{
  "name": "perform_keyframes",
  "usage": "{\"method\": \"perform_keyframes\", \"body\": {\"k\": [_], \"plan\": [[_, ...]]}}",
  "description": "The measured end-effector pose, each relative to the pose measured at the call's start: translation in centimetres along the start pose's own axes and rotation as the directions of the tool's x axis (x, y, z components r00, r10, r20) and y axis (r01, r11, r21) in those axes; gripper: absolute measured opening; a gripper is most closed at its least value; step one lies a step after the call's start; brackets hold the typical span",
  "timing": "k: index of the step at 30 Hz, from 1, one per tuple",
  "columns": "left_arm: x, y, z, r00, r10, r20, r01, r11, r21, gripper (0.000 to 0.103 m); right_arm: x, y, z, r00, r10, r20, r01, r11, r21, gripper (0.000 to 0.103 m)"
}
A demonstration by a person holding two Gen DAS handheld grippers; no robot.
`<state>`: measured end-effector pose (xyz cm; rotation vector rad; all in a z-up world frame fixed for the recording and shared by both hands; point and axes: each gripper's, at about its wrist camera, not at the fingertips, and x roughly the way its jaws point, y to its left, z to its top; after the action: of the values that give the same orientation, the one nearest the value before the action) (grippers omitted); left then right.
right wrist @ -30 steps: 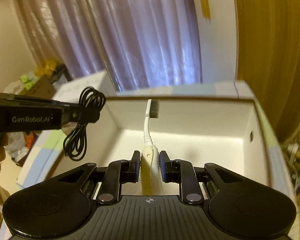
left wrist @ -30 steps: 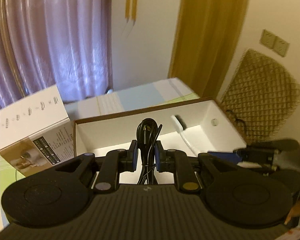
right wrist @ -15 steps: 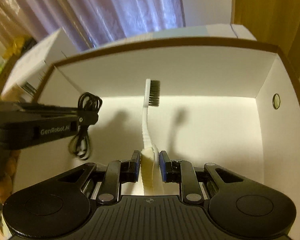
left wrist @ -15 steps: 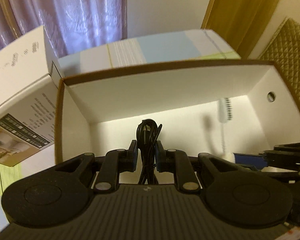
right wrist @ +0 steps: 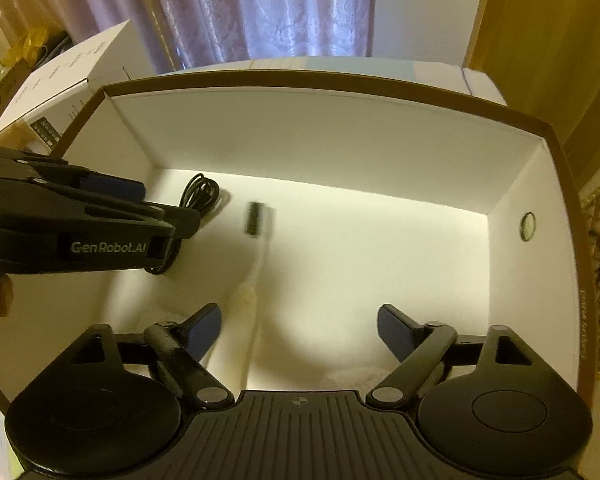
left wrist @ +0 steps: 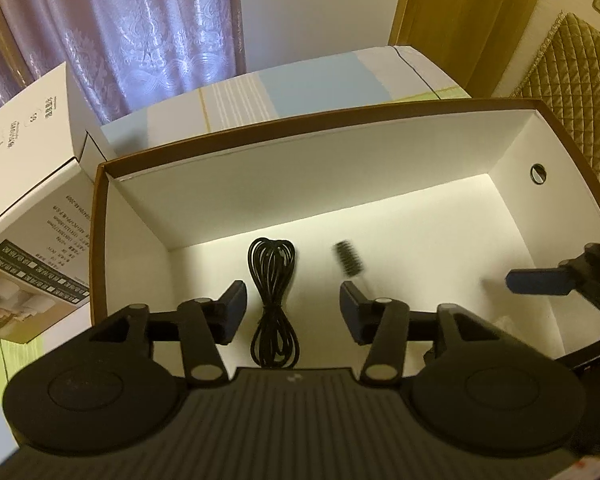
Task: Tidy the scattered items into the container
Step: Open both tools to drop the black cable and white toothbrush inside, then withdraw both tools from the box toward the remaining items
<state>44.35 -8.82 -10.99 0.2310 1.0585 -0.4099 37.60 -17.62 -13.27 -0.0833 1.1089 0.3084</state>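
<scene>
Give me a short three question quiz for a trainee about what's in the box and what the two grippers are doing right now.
1. True or false: the left hand-held gripper is shut on the cable.
2. Which item lies nearer the box's holed end wall: A. cable, B. toothbrush?
3. Fill in: the right hand-held gripper is ____.

Key: 1. False; its fingers are spread, and the cable lies free between them. 2. B. 3. open.

Left tongs (left wrist: 292,308), right tongs (right wrist: 300,330) agape
</scene>
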Motion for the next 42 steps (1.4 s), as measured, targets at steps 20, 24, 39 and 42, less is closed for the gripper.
{"method": "perform_keyframes", "body": {"k": [20, 24, 39, 42], "plan": [[-11.5, -4.1, -4.0, 0.990, 0.015, 0.141, -0.013, 1.000, -0.012, 0.079, -10.7, -0.1, -4.7, 0.980, 0.015, 0.200, -0.008, 0.999, -0.037, 0.095], [-14.5, -4.6, -6.0, 0.985, 0.024, 0.170, -0.017, 0.999, -0.044, 0.081, -13.5, 0.0, -6.2, 0.968, 0.037, 0.249, -0.023, 0.998, -0.058, 0.095], [-22.5, -2.9, -16.4, 0.973, 0.094, 0.209, -0.051, 0.977, -0.206, 0.088, -19.0, 0.8, -14.0, 0.950, 0.084, 0.301, -0.050, 0.991, -0.121, 0.095], [-23.1, -3.3, -18.8, 0.973, 0.106, 0.205, -0.056, 0.970, -0.235, 0.088, -19.0, 0.9, -15.8, 0.954, 0.083, 0.289, -0.050, 0.992, -0.118, 0.095]]}}
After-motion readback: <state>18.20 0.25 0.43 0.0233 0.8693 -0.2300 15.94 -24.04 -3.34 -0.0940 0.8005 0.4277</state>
